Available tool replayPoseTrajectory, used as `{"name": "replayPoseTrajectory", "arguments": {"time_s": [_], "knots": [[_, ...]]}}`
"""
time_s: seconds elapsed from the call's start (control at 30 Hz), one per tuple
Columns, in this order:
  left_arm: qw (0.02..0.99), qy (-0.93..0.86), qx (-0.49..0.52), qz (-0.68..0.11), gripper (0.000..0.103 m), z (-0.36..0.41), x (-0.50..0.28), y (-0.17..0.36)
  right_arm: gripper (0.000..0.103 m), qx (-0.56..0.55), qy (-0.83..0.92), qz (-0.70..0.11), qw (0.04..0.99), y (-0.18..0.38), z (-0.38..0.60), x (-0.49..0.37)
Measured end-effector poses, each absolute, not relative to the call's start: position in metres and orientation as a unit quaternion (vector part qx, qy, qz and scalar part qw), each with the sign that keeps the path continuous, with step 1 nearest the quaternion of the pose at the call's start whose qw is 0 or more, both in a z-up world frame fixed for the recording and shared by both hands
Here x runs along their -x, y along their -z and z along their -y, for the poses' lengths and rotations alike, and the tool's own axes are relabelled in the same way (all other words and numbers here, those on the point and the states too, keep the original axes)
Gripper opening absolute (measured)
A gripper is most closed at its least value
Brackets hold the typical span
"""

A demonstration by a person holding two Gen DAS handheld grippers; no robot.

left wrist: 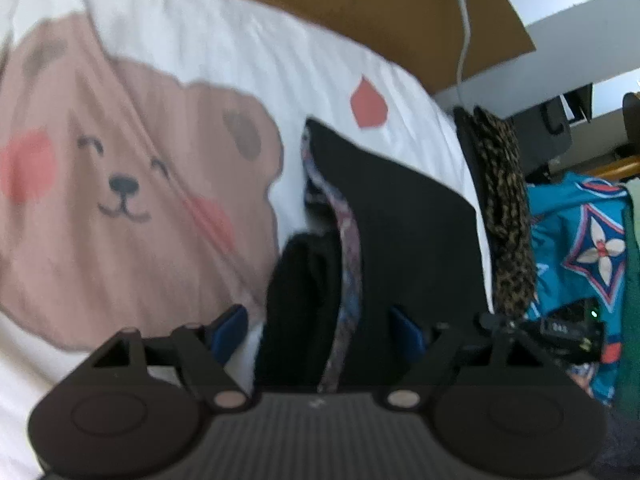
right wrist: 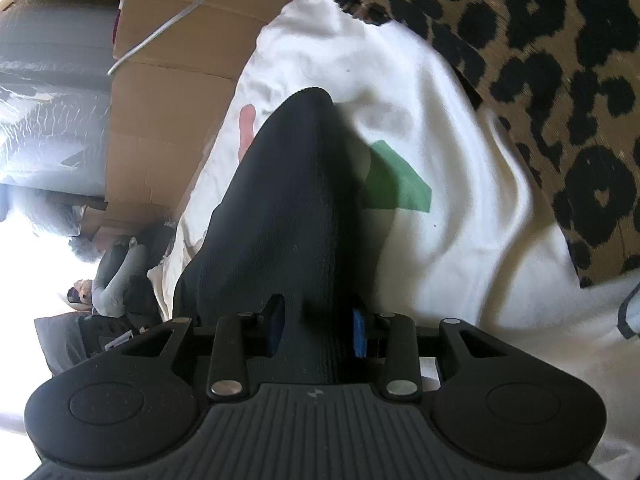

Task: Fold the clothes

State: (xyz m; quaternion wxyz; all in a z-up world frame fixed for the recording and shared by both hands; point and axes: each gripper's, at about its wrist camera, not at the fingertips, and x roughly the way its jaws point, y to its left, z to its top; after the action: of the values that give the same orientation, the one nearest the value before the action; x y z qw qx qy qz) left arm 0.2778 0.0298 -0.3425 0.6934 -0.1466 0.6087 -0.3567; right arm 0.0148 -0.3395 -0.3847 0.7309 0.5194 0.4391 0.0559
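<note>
A black garment (left wrist: 400,220) with a patterned inner strip (left wrist: 348,240) lies folded on a white bedsheet (left wrist: 200,40) printed with a brown bear. My left gripper (left wrist: 316,330) is wide open at the garment's near edge. Rolled black cloth sits between its blue pads (left wrist: 230,328), and a gap shows beside the left pad. In the right wrist view the same black garment (right wrist: 280,200) runs away from my right gripper (right wrist: 318,328). Its jaws stand narrowly apart with a fold of the cloth filling the gap, and I see no squeeze on it.
A folded leopard-print garment (left wrist: 508,208) (right wrist: 560,80) lies at the bed's right edge. Cardboard (left wrist: 360,0) (right wrist: 168,100) with a white cable (left wrist: 464,40) stands behind the bed. Teal patterned fabric (left wrist: 580,240) lies to the right. A green patch (right wrist: 396,184) marks the sheet.
</note>
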Motion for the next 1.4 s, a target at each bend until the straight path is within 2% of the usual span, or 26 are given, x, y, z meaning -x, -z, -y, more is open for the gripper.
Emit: {"name": "replayPoseTrajectory", "arguments": {"time_s": [0.1,0.13,0.17,0.27,0.4,0.63,0.9,0.93,1.03,1.07,1.1,1.2,1.27,1.33,1.37,1.4], "knots": [[0.682,0.372,0.161,-0.609,0.08,-0.031,-0.278,0.342,0.035,-0.522,-0.058,-0.44,0.728,0.386,0.338,-0.013],[0.678,0.377,0.166,-0.609,0.076,-0.031,-0.279,0.341,0.035,-0.522,-0.06,-0.44,0.728,0.386,0.338,-0.013],[0.674,0.381,0.171,-0.609,0.061,-0.032,-0.279,0.341,0.035,-0.523,-0.063,-0.44,0.727,0.386,0.337,-0.013],[0.662,0.396,0.185,-0.608,0.054,-0.033,-0.279,0.34,0.035,-0.525,-0.074,-0.438,0.726,0.384,0.336,-0.013],[0.65,0.412,0.199,-0.606,0.054,-0.033,-0.279,0.339,0.036,-0.534,-0.083,-0.429,0.724,0.382,0.338,-0.012],[0.668,0.377,0.196,-0.611,0.064,-0.024,-0.282,0.357,0.036,-0.539,-0.07,-0.428,0.722,0.389,0.336,-0.013],[0.668,0.389,0.219,-0.596,0.068,-0.023,-0.28,0.366,0.036,-0.566,-0.069,-0.41,0.712,0.401,0.335,-0.019],[0.665,0.389,0.224,-0.597,0.066,-0.023,-0.28,0.367,0.036,-0.568,-0.07,-0.409,0.711,0.401,0.335,-0.02],[0.665,0.394,0.223,-0.595,0.044,-0.022,-0.277,0.367,0.036,-0.568,-0.078,-0.403,0.713,0.4,0.333,-0.023],[0.665,0.397,0.224,-0.592,0.038,-0.021,-0.277,0.367,0.032,-0.568,-0.084,-0.399,0.715,0.398,0.332,-0.024],[0.663,0.4,0.229,-0.589,0.037,-0.022,-0.277,0.366,0.023,-0.571,-0.093,-0.391,0.715,0.397,0.332,-0.024],[0.667,0.401,0.224,-0.587,0.038,-0.02,-0.277,0.365,0.02,-0.578,-0.108,-0.379,0.715,0.393,0.332,-0.022],[0.666,0.39,0.224,-0.594,0.05,-0.018,-0.28,0.368,0.022,-0.573,-0.102,-0.384,0.717,0.394,0.331,-0.022],[0.656,0.381,0.243,-0.605,0.057,-0.016,-0.284,0.373,0.027,-0.569,-0.088,-0.391,0.718,0.396,0.33,-0.023],[0.654,0.378,0.249,-0.606,0.059,-0.015,-0.286,0.375,0.033,-0.567,-0.083,-0.394,0.719,0.398,0.329,-0.024],[0.655,0.378,0.249,-0.605,0.059,-0.012,-0.286,0.375,0.033,-0.564,-0.081,-0.396,0.72,0.399,0.329,-0.025]]}}
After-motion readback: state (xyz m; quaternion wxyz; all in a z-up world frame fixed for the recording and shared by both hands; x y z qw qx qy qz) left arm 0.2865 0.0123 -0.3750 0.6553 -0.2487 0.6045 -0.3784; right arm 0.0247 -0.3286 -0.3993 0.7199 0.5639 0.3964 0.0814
